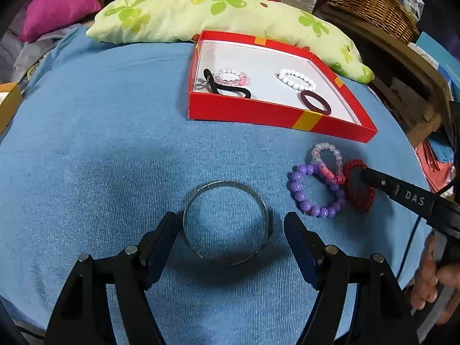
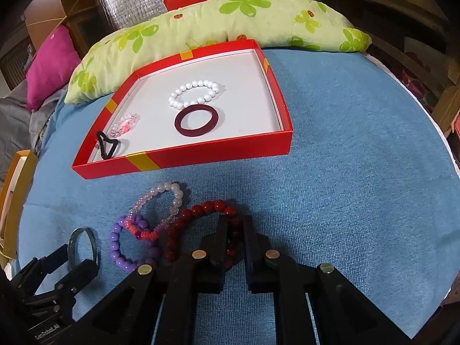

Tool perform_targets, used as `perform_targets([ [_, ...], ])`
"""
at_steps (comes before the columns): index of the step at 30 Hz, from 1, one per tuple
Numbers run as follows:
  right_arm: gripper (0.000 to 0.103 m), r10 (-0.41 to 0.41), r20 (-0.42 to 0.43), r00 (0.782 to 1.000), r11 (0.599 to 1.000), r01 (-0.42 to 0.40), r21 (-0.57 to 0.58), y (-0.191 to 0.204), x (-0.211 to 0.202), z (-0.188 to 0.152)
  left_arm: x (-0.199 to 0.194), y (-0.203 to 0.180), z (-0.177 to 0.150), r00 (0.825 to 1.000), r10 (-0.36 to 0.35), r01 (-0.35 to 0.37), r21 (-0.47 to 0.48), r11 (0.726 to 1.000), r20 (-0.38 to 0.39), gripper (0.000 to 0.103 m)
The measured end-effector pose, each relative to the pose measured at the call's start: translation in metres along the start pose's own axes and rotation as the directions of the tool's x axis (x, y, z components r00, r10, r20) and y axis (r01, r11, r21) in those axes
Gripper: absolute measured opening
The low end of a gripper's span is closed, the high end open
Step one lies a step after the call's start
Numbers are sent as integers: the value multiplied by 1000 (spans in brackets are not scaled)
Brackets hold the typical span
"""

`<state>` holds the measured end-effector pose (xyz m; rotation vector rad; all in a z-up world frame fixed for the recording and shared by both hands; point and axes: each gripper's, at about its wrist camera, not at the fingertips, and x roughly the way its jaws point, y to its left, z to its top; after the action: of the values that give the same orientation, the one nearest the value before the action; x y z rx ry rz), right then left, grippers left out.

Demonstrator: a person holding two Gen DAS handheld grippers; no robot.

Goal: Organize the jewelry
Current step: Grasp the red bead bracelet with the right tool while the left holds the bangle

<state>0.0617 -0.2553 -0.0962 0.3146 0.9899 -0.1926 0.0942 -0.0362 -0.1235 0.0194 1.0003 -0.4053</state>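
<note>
A silver bangle [image 1: 225, 224] lies on the blue cloth between the open fingers of my left gripper [image 1: 233, 227]; it also shows in the right wrist view [image 2: 83, 245]. My right gripper [image 2: 234, 224] is closed on the rim of a dark red bead bracelet [image 2: 207, 210], which also shows in the left wrist view [image 1: 359, 189]. Beside it lie a purple bead bracelet [image 1: 314, 191], a clear pink bead bracelet [image 1: 327, 155] and a small coral one [image 2: 143, 231]. The red box [image 1: 258, 112] holds a white bead bracelet [image 1: 296, 79], a maroon hair tie [image 1: 315, 102], a pink bracelet [image 1: 231, 76] and a black hair tie [image 1: 227, 87].
A green-flowered pillow [image 1: 201, 14] lies behind the box. A magenta cushion [image 1: 57, 3] is at the far left, a wicker basket [image 1: 373, 3] at the far right. A small yellow box [image 1: 8, 100] sits at the cloth's left edge.
</note>
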Motion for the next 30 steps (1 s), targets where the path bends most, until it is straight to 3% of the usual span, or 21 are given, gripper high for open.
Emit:
perform_targets([
  [1,11,1,0,1000,1000,-1,1,0,0,0,0,-2,0,1000,6,-6,13,1000,6,75],
  [3,11,10,1,1000,1000,-10,7,-1,-1,0,3,-9,1,1000,28,-28,46,999,15,63],
  [14,11,104,105,989,991,-112,77,-24,-33,9,-9,-5,6,999,14,-17,63,998,48,62],
  [30,11,153,227,962,980,-177,89,-31,-62,18,-32,-22,19,987,26,-47,125,991,160,62],
])
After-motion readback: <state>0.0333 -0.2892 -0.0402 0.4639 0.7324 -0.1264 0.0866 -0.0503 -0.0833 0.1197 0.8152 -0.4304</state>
